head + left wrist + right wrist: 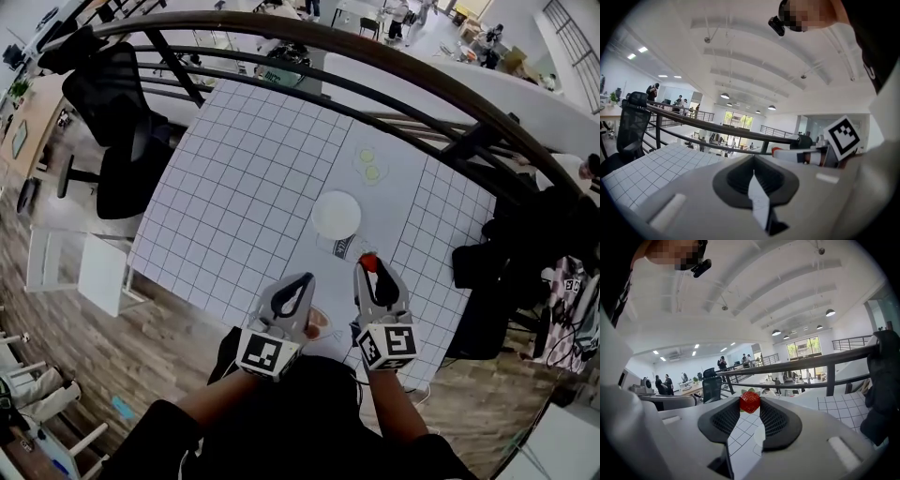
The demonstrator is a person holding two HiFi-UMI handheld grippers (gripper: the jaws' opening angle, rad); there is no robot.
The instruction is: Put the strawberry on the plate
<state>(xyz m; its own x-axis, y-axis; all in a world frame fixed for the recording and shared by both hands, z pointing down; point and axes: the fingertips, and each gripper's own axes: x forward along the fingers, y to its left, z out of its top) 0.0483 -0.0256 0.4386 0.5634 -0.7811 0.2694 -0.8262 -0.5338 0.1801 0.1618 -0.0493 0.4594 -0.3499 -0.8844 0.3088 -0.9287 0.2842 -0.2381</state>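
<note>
My right gripper [367, 269] is shut on a red strawberry [368, 261], pinched at its fingertips above the table's near edge. In the right gripper view the strawberry [750, 401], with green leaves on top, sits between the two dark pads [729, 420] of the right gripper [750, 408]. A round white plate [336, 215] lies on the gridded table, just beyond the strawberry. My left gripper [306, 280] hovers beside the right one, shut with nothing in it. The left gripper view shows its jaws meeting at the tip [753, 174].
The white gridded table [253, 187] also carries two small pale round items [369, 165] beyond the plate and a small glass-like object [342, 247] at the plate's near side. A black office chair [122, 122] stands left, a dark railing [375, 66] runs behind, and dark bags [492, 272] sit right.
</note>
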